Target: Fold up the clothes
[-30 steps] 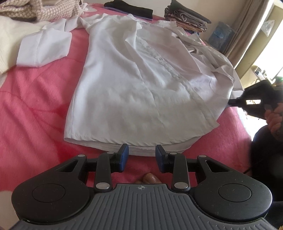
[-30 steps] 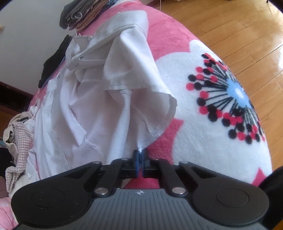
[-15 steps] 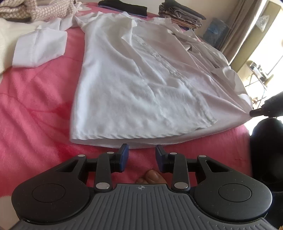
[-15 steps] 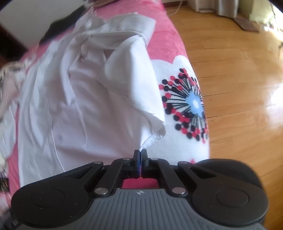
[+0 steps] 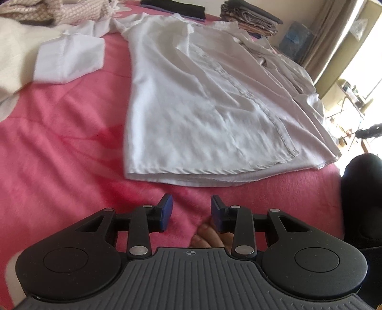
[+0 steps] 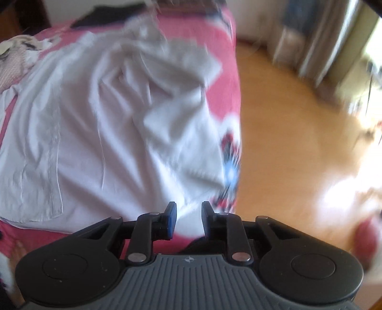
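Nearest the left wrist camera, the left gripper (image 5: 189,209) hovers low over the pink blanket (image 5: 59,152) with its blue-padded jaws well apart and nothing between them; a fingertip (image 5: 207,235) of the person shows just beneath it. Just beyond those jaws lies the hem of the white button-up shirt (image 5: 203,102), spread front-up on the bed, its button placket running away from the camera. One short sleeve (image 5: 69,59) lies flat out to the left of the body, while the far right side of the shirt is rumpled near the bed's edge. Farther back sit a checked garment (image 5: 47,10), a dark folded item (image 5: 174,7) and a stack of folded clothes (image 5: 250,16).

Seen from the right wrist camera, which is blurred, the right gripper (image 6: 189,219) has its jaws parted and empty, just above the shirt's lower right corner. Past it the shirt (image 6: 95,119) lies creased on the blanket, whose flower print (image 6: 230,171) drapes over the bed's side, with wooden floor (image 6: 298,131) beyond.
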A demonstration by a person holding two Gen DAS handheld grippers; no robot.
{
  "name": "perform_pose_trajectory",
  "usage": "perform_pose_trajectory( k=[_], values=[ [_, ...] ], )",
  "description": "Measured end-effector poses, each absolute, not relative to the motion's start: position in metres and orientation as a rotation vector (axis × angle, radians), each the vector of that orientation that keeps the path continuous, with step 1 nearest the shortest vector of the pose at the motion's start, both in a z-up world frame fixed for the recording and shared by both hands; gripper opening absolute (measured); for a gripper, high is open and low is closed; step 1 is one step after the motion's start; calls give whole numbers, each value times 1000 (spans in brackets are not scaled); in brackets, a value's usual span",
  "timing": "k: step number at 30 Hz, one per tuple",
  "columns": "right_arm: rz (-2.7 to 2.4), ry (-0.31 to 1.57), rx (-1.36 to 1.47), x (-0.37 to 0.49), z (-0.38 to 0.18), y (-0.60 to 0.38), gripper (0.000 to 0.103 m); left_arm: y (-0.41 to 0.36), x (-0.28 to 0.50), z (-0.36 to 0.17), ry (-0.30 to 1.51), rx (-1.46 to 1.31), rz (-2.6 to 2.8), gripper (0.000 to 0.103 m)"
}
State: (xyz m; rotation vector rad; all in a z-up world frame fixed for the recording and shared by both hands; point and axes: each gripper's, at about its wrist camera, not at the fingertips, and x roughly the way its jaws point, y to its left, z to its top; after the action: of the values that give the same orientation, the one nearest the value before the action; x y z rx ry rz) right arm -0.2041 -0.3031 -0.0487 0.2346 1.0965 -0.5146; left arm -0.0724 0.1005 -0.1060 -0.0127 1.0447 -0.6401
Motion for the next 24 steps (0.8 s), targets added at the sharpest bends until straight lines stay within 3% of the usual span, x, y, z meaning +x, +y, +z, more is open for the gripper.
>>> perform_pose_trajectory(
  k=[5, 9, 14, 15, 17, 24],
  values=[
    [-146, 1063, 230, -184, -54, -249, 24, 105, -66, -111, 1079, -128, -632, 36],
    [-32, 1204, 399, -168, -99, -224, 24, 102, -64, -115, 1099, -166, -652, 36],
    [-133, 1212, 644, -179, -122, -239, 25, 99, -59, -123, 1128, -226, -666, 36],
    [-174, 1199, 704, -184, -124, -247, 27, 99, -57, -125, 1131, -245, -664, 37],
    [-249, 1168, 776, -192, -125, -259, 45, 96, -54, -127, 1130, -259, -664, 38],
    [-384, 1045, 1063, -208, -142, -294, 47, 87, -50, -128, 1086, -320, -699, 41]
  ],
)
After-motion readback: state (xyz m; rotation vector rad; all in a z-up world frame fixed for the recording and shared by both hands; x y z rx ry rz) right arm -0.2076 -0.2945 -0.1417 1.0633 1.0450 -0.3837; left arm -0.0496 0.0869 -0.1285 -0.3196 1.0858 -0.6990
